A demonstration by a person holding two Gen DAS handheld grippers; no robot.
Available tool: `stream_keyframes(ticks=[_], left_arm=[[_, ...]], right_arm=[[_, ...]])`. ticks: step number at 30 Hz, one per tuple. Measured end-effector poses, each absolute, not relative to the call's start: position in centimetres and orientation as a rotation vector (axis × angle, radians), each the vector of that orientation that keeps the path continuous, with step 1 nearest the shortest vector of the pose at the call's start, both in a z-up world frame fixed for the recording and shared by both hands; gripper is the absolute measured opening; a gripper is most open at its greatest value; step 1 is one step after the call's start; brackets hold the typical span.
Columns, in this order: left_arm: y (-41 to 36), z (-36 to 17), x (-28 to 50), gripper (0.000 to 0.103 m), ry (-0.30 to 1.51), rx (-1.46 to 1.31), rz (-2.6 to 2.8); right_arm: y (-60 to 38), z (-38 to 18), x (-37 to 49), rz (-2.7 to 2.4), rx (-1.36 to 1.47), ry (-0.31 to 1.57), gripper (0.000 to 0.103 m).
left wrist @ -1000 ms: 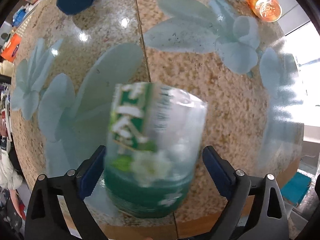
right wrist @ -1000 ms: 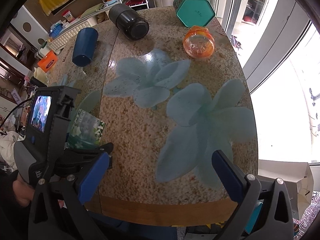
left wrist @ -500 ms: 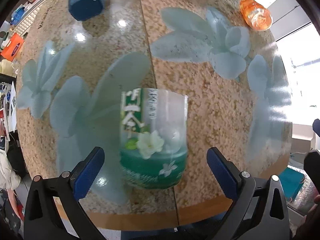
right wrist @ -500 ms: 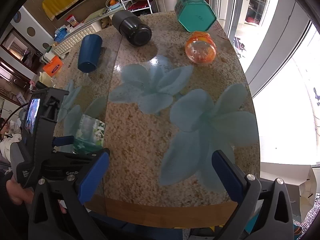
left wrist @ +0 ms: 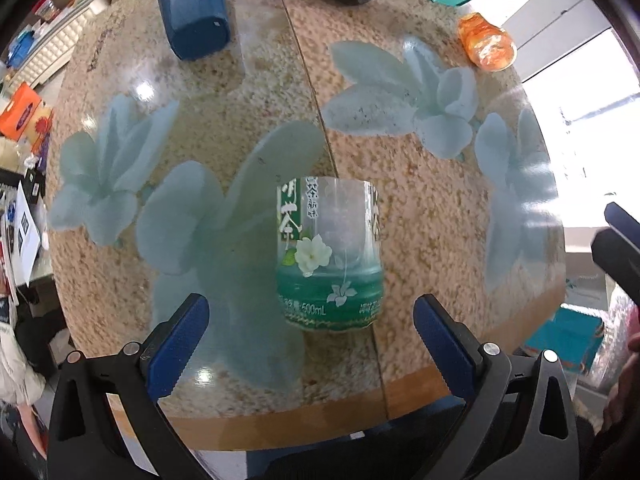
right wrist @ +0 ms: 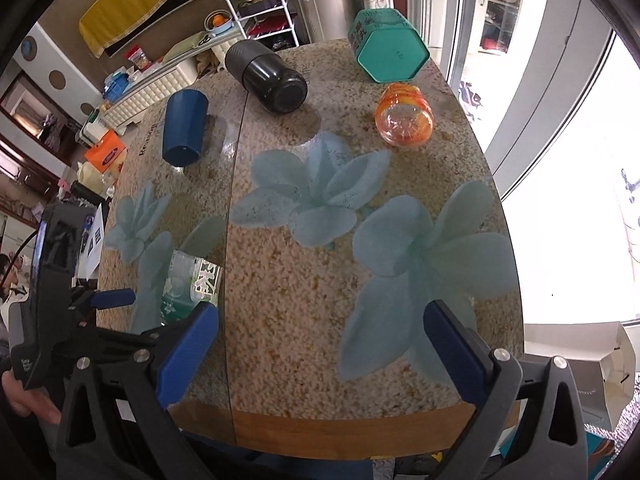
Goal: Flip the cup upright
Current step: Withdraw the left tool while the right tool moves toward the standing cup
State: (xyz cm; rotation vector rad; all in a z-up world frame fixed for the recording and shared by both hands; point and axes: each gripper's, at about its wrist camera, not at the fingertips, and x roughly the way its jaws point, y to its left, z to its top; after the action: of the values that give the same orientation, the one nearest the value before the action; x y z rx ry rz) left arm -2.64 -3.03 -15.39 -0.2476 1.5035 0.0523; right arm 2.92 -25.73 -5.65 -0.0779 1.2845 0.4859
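Note:
A clear cup cut from a green-labelled tea bottle (left wrist: 330, 256) stands upright near the table's front edge, open end up; it also shows in the right wrist view (right wrist: 190, 284). My left gripper (left wrist: 312, 334) is open and empty, drawn back a little from the cup, which stands free between and beyond its blue fingers. My right gripper (right wrist: 320, 344) is open and empty over the table's front edge, to the right of the cup.
On the far side of the flower-patterned table (right wrist: 300, 320) lie a blue cup (right wrist: 184, 128), a black cup (right wrist: 266, 76), an orange cup (right wrist: 404, 120) and a teal hexagonal tin (right wrist: 386, 50). A wooden rim edges the table front.
The left gripper has opened, let go of the cup, which now stands upright on the table, and pulled back. The right gripper has barely moved.

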Motion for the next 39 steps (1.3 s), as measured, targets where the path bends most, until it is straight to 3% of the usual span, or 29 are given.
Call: stream_keyframes(ticks=[19,39], left_arm=[[5.6,-15.1,-5.8,0.103,1.489,-0.199,0.006],[11.4,-18.4,-8.8,0.103,1.531,-0.186,-0.040]], right_arm=[[-17.4,-6.1,1.9,0.414,-0.077,1.317,0.103],[-7.3,-13.7,1.1,0.451,-0.047,1.567,0.103]])
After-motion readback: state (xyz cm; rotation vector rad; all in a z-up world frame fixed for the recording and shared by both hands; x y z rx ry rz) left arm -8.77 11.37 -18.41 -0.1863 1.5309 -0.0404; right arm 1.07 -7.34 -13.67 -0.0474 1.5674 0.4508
